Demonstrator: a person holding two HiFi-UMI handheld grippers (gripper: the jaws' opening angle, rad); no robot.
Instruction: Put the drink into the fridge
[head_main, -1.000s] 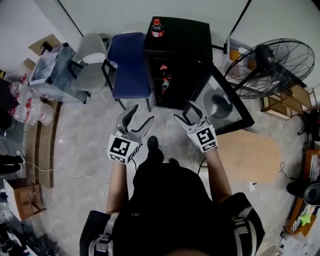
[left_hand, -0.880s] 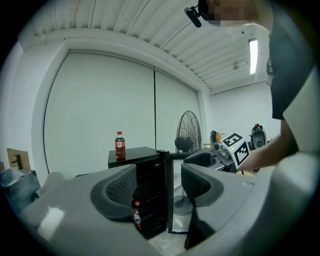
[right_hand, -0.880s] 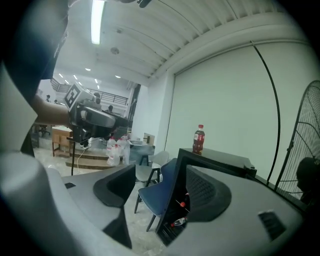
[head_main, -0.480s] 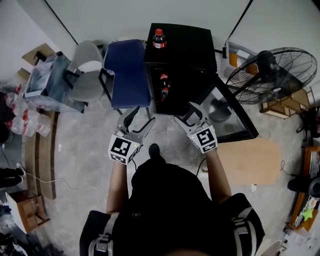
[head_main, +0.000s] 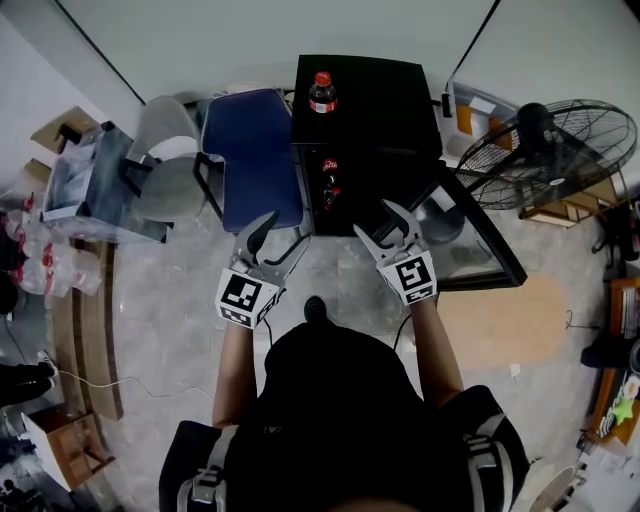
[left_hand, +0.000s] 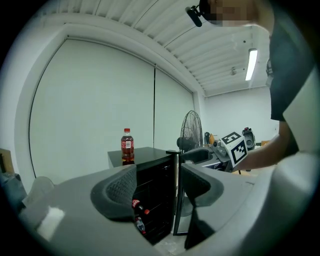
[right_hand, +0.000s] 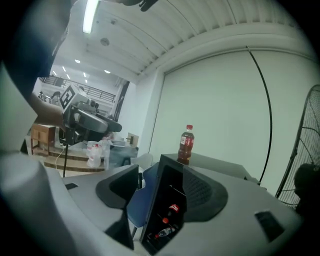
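Now, right gripper (head_main: 377, 220): wide apart and closing, nothing between the pads; aimed at 12 o'clock into the open fridge.
left gripper (head_main: 285, 230): spread open, empty; at 9 o'clock of the right gripper, apart from it, aimed toward 1 o'clock.
bottle (head_main: 321, 92): upright on the fridge top, near its 9 o'clock edge; red cap, red label, dark drink; at 12 o'clock of both grippers, well apart from them, untouched.
fridge (head_main: 385, 100): black, low, front facing 6 o'clock toward the grippers.
door (head_main: 470, 245): glass in a black frame, swung open toward 4 o'clock, near the right gripper at its 3 o'clock.
shelf bottles (head_main: 327, 166): red-marked, inside the fridge, at 6 o'clock of the bottle on top.
blue chair (head_main: 250, 150): just beside the fridge at its 9 o'clock.
grey chair (head_main: 170, 165): just beside the blue chair at its 9 o'clock.
fan (head_main: 545, 135): round black cage, at 3 o'clock of the fridge, beyond the door.
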